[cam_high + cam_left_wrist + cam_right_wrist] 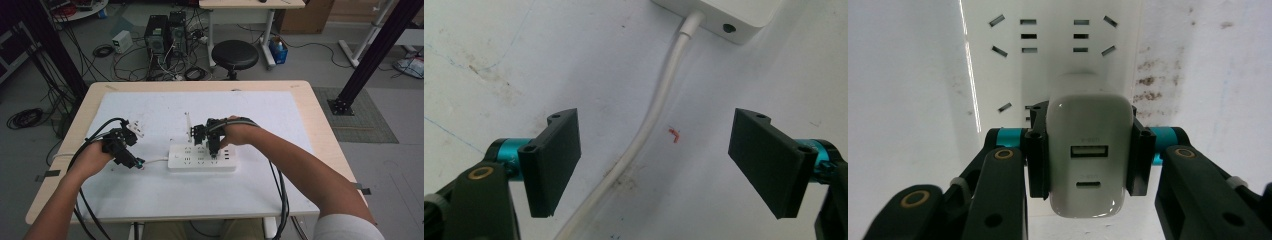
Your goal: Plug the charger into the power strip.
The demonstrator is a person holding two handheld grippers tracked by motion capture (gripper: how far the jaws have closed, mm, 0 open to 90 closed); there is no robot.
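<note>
Risk: charger prongs aren't visible from here, so they could miss the slots and jam or tilt if the right gripper (1087, 157) comes down skewed. The power strip (202, 158) lies loose on the white mat (150, 190) and nothing pins it, so a hard push may slide it.

Right gripper is clamped on the white USB charger (1087, 155), jaws at 3 and 9 o'clock of its body, over the strip's sockets.

Left gripper (654, 165) is spread wide, holding nothing, straddling the strip's white cord (649, 125) without touching it; strip end at 12 o'clock.
</note>
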